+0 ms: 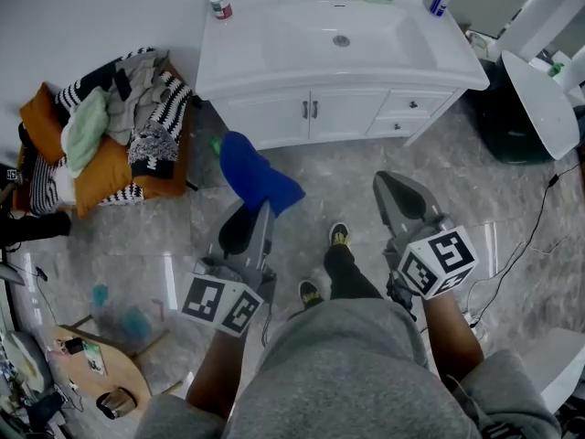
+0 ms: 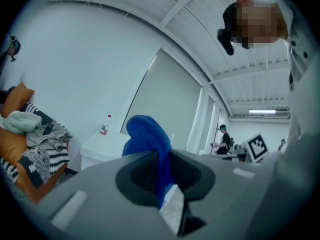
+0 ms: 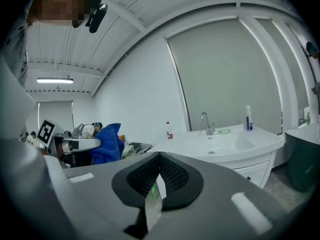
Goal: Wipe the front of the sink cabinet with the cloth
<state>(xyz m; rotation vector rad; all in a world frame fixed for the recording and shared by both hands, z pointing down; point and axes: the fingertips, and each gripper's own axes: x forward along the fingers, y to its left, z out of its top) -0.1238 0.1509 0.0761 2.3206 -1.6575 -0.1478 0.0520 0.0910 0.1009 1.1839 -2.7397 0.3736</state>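
I'm holding the left gripper (image 1: 263, 213) clamped on the blue cloth (image 1: 258, 174). The cloth is sticking up out of the jaws, in the air in front of the sink cabinet (image 1: 311, 115) and not touching it. The right gripper (image 1: 386, 186) is hovering alongside, jaws pressed together, gripping nothing.

Grey marbled floor (image 1: 356, 186): white sink cabinet (image 1: 274, 112) at far edge, clothes-heaped orange seat (image 1: 114, 176) left, black cable (image 1: 533, 236) right.
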